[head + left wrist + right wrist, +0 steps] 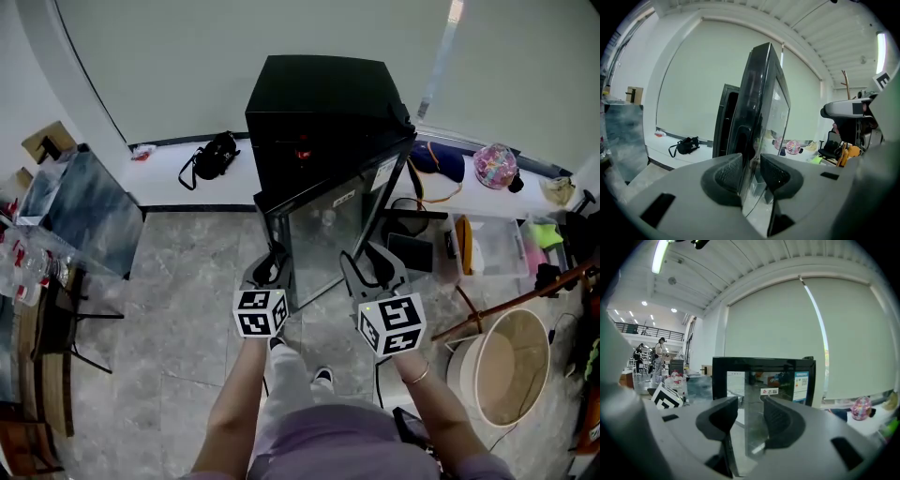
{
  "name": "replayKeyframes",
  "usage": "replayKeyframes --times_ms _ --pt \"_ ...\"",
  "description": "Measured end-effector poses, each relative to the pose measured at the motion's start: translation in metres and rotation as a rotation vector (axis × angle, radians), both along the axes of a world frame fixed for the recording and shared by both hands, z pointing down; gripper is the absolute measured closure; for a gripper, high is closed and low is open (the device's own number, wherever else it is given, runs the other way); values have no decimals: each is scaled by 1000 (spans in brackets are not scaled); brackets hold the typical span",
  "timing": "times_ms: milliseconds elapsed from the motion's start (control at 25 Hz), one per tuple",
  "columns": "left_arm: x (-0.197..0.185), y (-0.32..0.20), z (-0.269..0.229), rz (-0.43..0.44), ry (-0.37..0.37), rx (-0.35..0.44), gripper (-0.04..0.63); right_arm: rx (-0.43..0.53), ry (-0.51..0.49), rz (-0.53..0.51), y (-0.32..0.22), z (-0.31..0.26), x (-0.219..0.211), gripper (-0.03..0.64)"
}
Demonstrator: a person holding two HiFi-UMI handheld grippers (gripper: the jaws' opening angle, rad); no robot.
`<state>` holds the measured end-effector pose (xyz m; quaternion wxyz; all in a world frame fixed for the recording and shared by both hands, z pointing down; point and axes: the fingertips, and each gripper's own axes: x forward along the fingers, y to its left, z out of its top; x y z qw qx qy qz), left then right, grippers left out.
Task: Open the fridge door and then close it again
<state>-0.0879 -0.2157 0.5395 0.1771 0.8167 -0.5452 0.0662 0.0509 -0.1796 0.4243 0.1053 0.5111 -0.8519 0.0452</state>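
Observation:
The black fridge (319, 103) stands against the wall with its glass door (328, 234) swung partly open toward me, hinged on the right. My left gripper (273, 267) is at the door's free left edge. In the left gripper view the dark door edge (757, 103) runs between the jaws of that gripper (751, 173), which are shut on it. My right gripper (373, 265) hovers in front of the glass, a little right of the left one. In the right gripper view its jaws (750, 416) stand open with nothing between them, and the door's front (764, 376) lies beyond.
A black bag (214, 155) lies on the ledge left of the fridge. Boxes and clutter (487, 246) sit to its right, with a round tub (506, 366) on the floor. A glass table (75, 216) stands at the left. My feet (322, 377) are just below the door.

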Motion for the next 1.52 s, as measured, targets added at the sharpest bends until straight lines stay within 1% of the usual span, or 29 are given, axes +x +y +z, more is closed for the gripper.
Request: replayKeyframes --times_ms 200,440,640,760,880,1040,1160,1240,1520 --pt "19 24 0 3 -9 5 481 7 -10 -23 20 -3 8 451" --pt "42 47 0 43 -26 9 480 11 -16 -61 34 -7 -1 448" --pt "56 63 -1 100 -28 17 480 24 -20 -89 43 -15 -19 442" --pt "64 72 -1 149 -27 29 480 26 -16 -89 47 -19 -27 433" --pt "71 80 -1 208 -43 34 481 21 -25 -82 52 -25 -35 419" --pt "84 92 0 274 -60 37 476 31 -42 -58 60 -34 -45 381" --pt "94 101 1 313 -93 48 465 35 -48 -35 63 -41 -52 356" --pt "101 106 0 335 -111 57 457 36 -35 -15 62 -44 -55 344" --pt "118 121 1 379 -135 72 448 27 29 99 63 -44 -54 314"
